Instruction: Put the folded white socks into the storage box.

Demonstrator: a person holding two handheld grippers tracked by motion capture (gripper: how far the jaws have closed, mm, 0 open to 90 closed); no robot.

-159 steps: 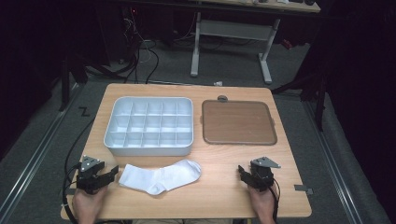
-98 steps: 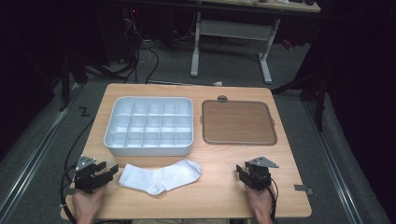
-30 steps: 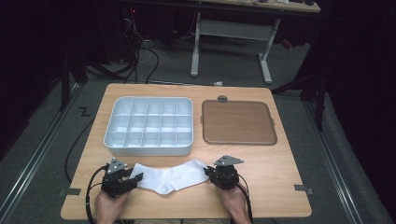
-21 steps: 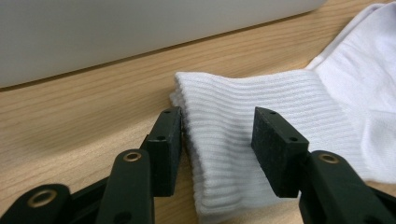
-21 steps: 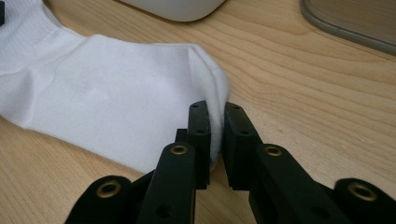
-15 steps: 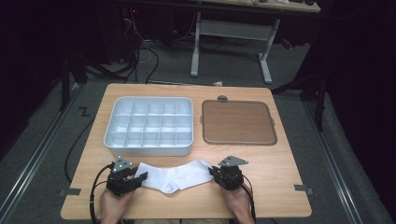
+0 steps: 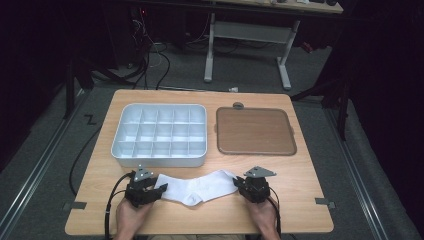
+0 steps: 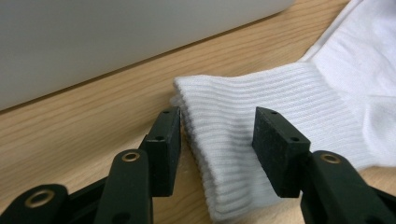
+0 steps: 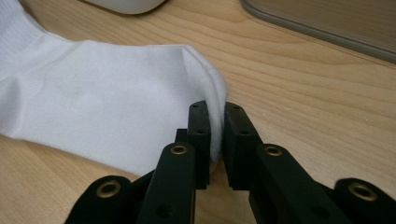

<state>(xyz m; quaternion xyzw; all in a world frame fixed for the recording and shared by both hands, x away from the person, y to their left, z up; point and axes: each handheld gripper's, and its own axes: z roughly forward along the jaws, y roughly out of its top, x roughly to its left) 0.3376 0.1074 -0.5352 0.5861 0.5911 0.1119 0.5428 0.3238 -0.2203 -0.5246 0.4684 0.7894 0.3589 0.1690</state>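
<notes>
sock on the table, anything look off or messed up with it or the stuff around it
Nothing stands out. The white sock lies flat and intact on the table. The right gripper pinches its toe edge, and the left gripper is open around its ribbed cuff. The compartment tray and brown tray sit square and empty.

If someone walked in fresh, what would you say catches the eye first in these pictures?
The white sock lying along the table's near edge, a gripper at each end. The right gripper is pinched shut on its toe; the left gripper stands open astride the ribbed cuff. Behind lie a white divided tray and a brown tray.
</notes>
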